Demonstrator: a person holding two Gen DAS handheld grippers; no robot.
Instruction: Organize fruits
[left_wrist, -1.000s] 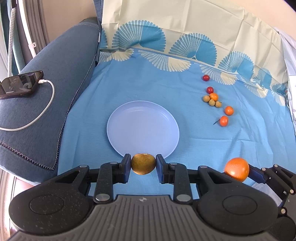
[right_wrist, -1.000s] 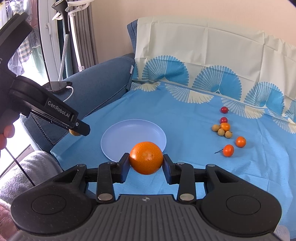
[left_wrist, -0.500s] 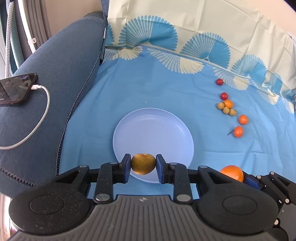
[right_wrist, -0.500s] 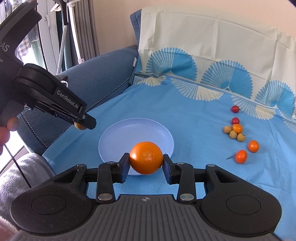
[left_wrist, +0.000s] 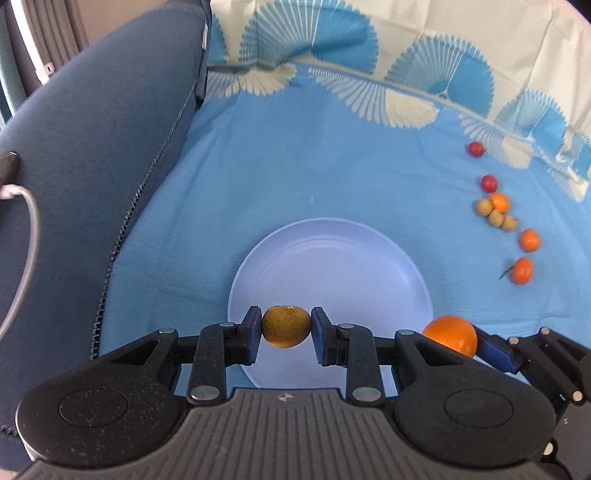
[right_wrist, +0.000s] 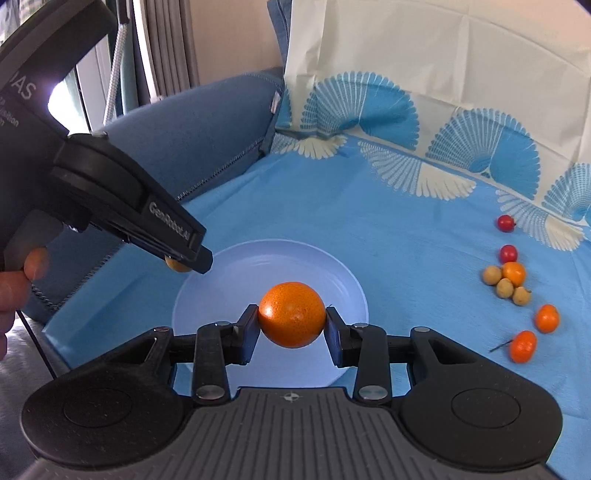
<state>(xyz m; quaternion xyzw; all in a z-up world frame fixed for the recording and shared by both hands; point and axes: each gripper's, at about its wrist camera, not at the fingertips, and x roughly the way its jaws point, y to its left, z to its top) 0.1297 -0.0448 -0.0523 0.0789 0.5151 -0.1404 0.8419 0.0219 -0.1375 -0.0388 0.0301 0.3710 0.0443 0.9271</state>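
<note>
Blue cloth (left_wrist: 332, 166) with fan prints covered the seat, and both grippers hung over its near part. Nearest, the left gripper (left_wrist: 286, 326) was closed on a small brown fruit (left_wrist: 286, 326), its pads pressing the two sides, above the near rim of the plate (left_wrist: 332, 258). The right gripper (right_wrist: 291, 320) was clamped in the same way on an orange (right_wrist: 291, 320), also above the plate, which had nothing on it. Both fruits were round and held only at two small spots, so I think one could roll out of the pads if the grip loosened too high, and then bounce off the shallow plate onto the cloth. The two grippers were also close together, so they could knock each other if both went down at one time. Further right, well apart from the plate, lay the small fruits (right_wrist: 517, 280): red, tan and orange ones; a rolling orange could scatter them. At the far left was the sofa arm (left_wrist: 92, 147).
</note>
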